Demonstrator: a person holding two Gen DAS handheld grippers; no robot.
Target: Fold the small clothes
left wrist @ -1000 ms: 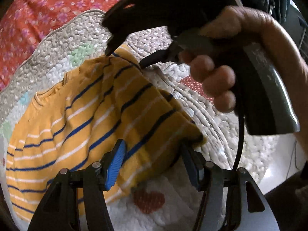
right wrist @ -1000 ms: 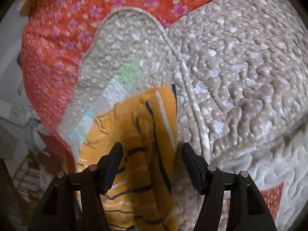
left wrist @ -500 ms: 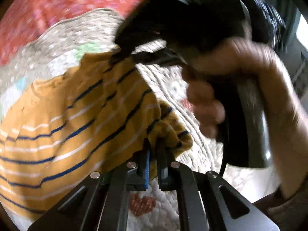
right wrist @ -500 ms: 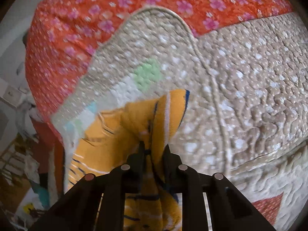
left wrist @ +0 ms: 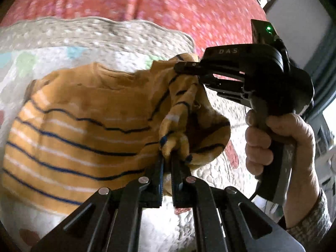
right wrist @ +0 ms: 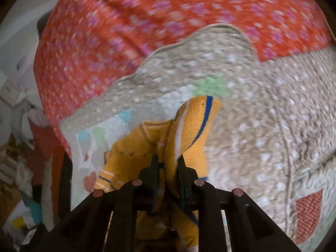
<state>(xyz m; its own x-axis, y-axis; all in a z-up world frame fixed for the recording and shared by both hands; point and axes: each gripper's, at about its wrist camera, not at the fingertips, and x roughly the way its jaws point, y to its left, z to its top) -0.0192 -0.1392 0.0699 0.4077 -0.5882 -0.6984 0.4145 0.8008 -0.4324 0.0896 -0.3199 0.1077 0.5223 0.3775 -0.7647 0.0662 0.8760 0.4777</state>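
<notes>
A red floral bedspread (left wrist: pixel 168 2) covers the far part of the bed, blurred in both views. Over it lies a beige quilt (right wrist: pixel 273 115) with a scalloped edge and a white patchwork middle showing green, blue and red shapes.

On the quilt's white part rests the task's garment, a small yellow shirt (left wrist: pixel 73 126) with dark blue and white stripes. Its body lies spread across the left of the left wrist view, neckline toward the far edge, while its right side is bunched and lifted off the quilt.

The right gripper (left wrist: pixel 184 67), black and held in the person's right hand (left wrist: pixel 273 138), is clamped on an upper fold of the shirt; in its own view the fabric (right wrist: pixel 189 130) stands up between the nearly closed jaws, a striped end poking above them.

The left gripper (left wrist: pixel 167 161) is closed tight on another bunched fold nearer the camera, with cloth bulging above its blue-padded fingers (left wrist: pixel 160 174).

A patterned sleeve (left wrist: pixel 308 224) covers the wrist behind the right hand.
</notes>
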